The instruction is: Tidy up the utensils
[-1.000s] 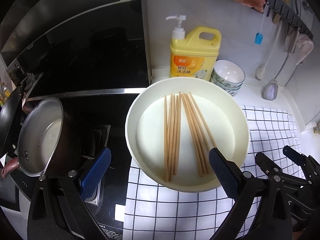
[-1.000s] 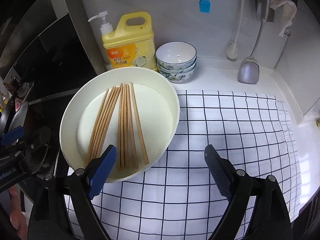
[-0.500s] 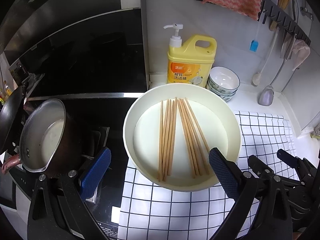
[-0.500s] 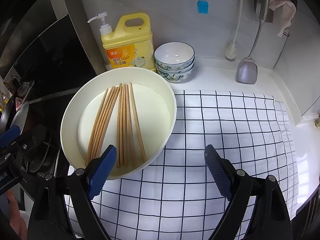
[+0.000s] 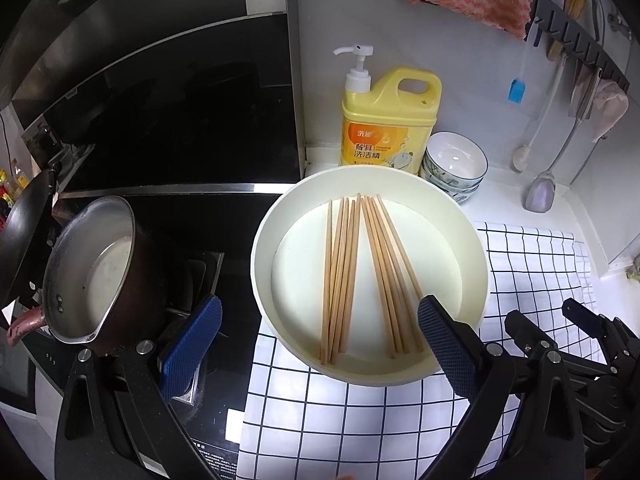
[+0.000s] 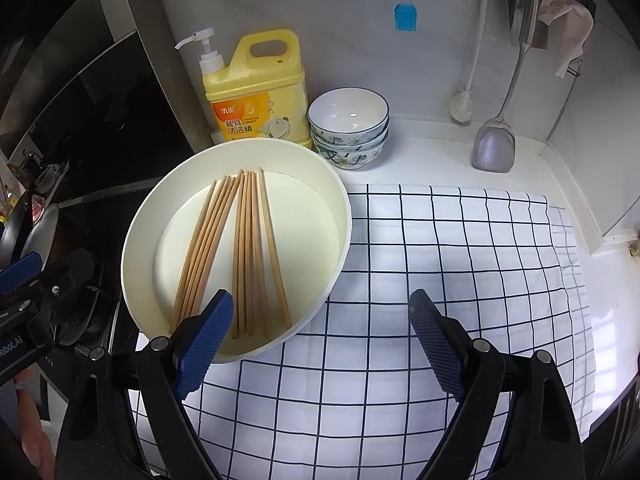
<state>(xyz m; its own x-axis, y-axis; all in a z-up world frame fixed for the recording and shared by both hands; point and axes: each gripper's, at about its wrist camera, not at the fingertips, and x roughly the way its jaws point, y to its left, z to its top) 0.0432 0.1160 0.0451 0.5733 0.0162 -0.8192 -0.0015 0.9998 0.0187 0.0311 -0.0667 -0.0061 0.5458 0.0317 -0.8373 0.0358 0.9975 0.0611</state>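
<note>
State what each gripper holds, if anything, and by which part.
Nothing is held. The left gripper and the right gripper are both open, with the chopsticks lying loose in the white basin.

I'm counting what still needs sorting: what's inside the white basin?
Wooden chopsticks lie in the white basin in two loose bunches, fanning apart toward the near rim. The right tongs' blue pad covers some near ends, so an exact count is uncertain.

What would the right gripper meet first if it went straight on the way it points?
Most likely the checked cloth, just right of the white basin. The right gripper is open and angled down at the counter, with nothing between its fingers. Its left finger overlaps the basin rim in the picture, so it might clip that; depth is unclear.
</note>
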